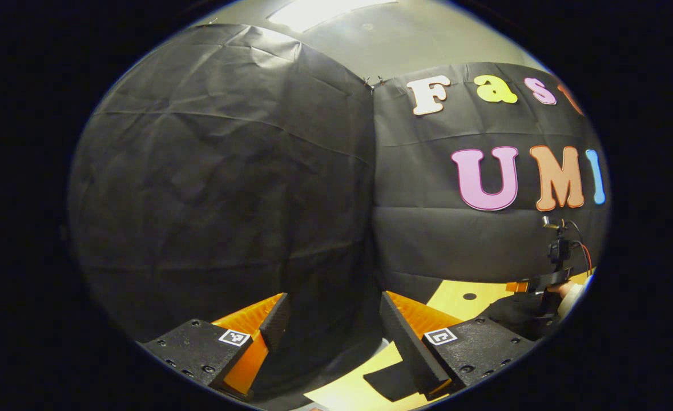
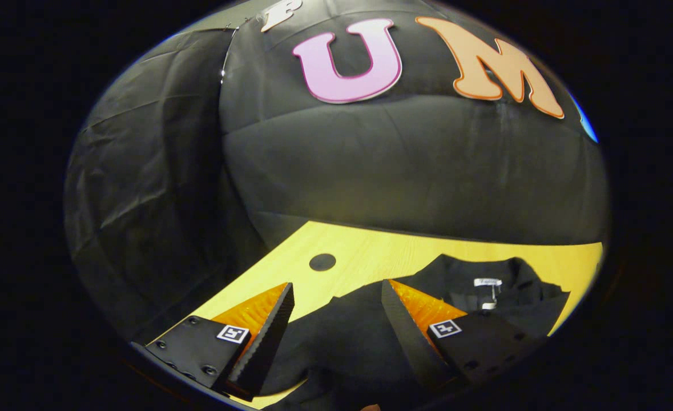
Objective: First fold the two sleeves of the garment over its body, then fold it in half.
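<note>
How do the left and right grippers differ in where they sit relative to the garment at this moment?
The right gripper hangs over the black garment, cloth showing between its fingers; the left gripper faces the booth wall at the table edge, with only a garment corner near its finger. Both are open, holding nothing.

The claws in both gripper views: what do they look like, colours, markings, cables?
Each claw, left and right, has two orange wedge fingers faced with black ribbed pads, on black bolted plates carrying small square black-and-white markers. In the left gripper view, the other claw shows farther off as a dark frame with orange parts and thin red and black cables.
</note>
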{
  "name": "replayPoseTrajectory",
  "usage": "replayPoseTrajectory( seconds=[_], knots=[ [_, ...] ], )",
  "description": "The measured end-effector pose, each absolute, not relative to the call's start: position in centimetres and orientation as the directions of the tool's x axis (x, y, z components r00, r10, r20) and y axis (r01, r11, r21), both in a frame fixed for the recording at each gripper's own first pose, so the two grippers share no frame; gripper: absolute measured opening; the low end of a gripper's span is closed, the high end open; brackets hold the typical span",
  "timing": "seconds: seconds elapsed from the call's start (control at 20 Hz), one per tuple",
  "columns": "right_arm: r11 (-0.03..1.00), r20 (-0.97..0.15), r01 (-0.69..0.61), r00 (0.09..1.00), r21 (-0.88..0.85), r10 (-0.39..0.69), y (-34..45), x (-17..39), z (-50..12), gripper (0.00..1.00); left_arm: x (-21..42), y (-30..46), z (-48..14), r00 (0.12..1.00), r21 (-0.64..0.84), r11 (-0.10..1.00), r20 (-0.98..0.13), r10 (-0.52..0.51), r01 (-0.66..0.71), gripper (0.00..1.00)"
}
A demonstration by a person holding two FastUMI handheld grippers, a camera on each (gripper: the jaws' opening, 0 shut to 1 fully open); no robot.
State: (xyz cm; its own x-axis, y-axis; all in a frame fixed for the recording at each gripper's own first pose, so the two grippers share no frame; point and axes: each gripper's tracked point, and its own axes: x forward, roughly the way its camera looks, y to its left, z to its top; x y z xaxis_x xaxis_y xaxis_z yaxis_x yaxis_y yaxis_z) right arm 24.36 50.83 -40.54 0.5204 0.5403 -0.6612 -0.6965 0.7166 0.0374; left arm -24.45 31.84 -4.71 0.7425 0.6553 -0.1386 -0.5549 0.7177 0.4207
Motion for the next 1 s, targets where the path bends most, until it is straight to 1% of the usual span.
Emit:
replayPoseTrajectory(
  seconds=[0.15, 0.25, 0.35, 0.4, 0.45, 0.5, 0.55, 0.6, 0.7, 0.75, 0.8, 0.85, 0.95, 1.0],
  knots=[
    [0.725, -0.592, -0.688, 0.573, 0.029, 0.567, 48.6, 25.1, -34.7, 0.98, -24.6, 31.7, -10.3, 0.718, 0.394, 0.752, -0.263, 0.644, -0.529, 0.95],
    [0.736, -0.539, -0.677, 0.615, 0.014, 0.576, 46.0, 25.2, -30.5, 0.98, -24.9, 31.3, -14.0, 0.697, 0.370, 0.774, -0.345, 0.628, -0.514, 0.96],
    [0.763, -0.488, -0.647, 0.670, -0.015, 0.559, 42.3, 25.5, -26.3, 0.98, -25.3, 31.1, -17.9, 0.676, 0.364, 0.789, -0.409, 0.613, -0.495, 0.95],
    [0.787, -0.449, -0.616, 0.709, -0.021, 0.543, 40.1, 25.8, -24.0, 0.94, -25.6, 31.2, -20.0, 0.659, 0.370, 0.794, -0.444, 0.607, -0.482, 0.96],
    [0.808, -0.408, -0.589, 0.741, -0.013, 0.533, 37.9, 26.3, -21.8, 0.94, -25.9, 31.2, -21.8, 0.631, 0.381, 0.795, -0.484, 0.607, -0.472, 0.95],
    [0.830, -0.373, -0.558, 0.770, -0.003, 0.517, 35.6, 26.4, -19.3, 0.98, -26.5, 31.2, -23.9, 0.604, 0.390, 0.795, -0.517, 0.606, -0.464, 0.95],
    [0.851, -0.337, -0.525, 0.801, 0.000, 0.494, 33.1, 26.6, -16.7, 0.94, -26.6, 31.3, -25.7, 0.583, 0.393, 0.797, -0.544, 0.604, -0.459, 0.95],
    [0.874, -0.300, -0.486, 0.834, -0.006, 0.462, 30.5, 26.8, -14.6, 0.98, -26.8, 31.6, -27.5, 0.561, 0.390, 0.797, -0.567, 0.603, -0.462, 0.95],
    [0.912, -0.228, -0.407, 0.894, -0.048, 0.386, 25.2, 26.9, -10.6, 0.98, -27.4, 31.6, -30.5, 0.514, 0.366, 0.798, -0.621, 0.592, -0.478, 0.95],
    [0.927, -0.187, -0.369, 0.918, -0.072, 0.351, 22.5, 26.7, -8.2, 1.00, -27.5, 31.6, -31.5, 0.495, 0.356, 0.797, -0.640, 0.588, -0.487, 0.96],
    [0.941, -0.153, -0.325, 0.939, -0.091, 0.309, 19.9, 26.4, -6.1, 0.97, -27.8, 31.5, -31.9, 0.477, 0.347, 0.795, -0.655, 0.585, -0.498, 0.96],
    [0.954, -0.121, -0.284, 0.955, -0.099, 0.272, 17.4, 25.8, -4.1, 1.00, -27.8, 31.5, -32.4, 0.465, 0.340, 0.792, -0.666, 0.584, -0.507, 0.96],
    [0.971, -0.055, -0.209, 0.978, -0.119, 0.204, 12.8, 24.7, -0.7, 0.97, -28.3, 31.4, -33.9, 0.419, 0.339, 0.778, -0.692, 0.587, -0.529, 0.96],
    [0.975, -0.022, -0.164, 0.986, -0.149, 0.162, 10.8, 24.4, 0.7, 0.95, -28.7, 31.7, -34.0, 0.397, 0.364, 0.765, -0.691, 0.604, -0.530, 0.96]
  ],
)
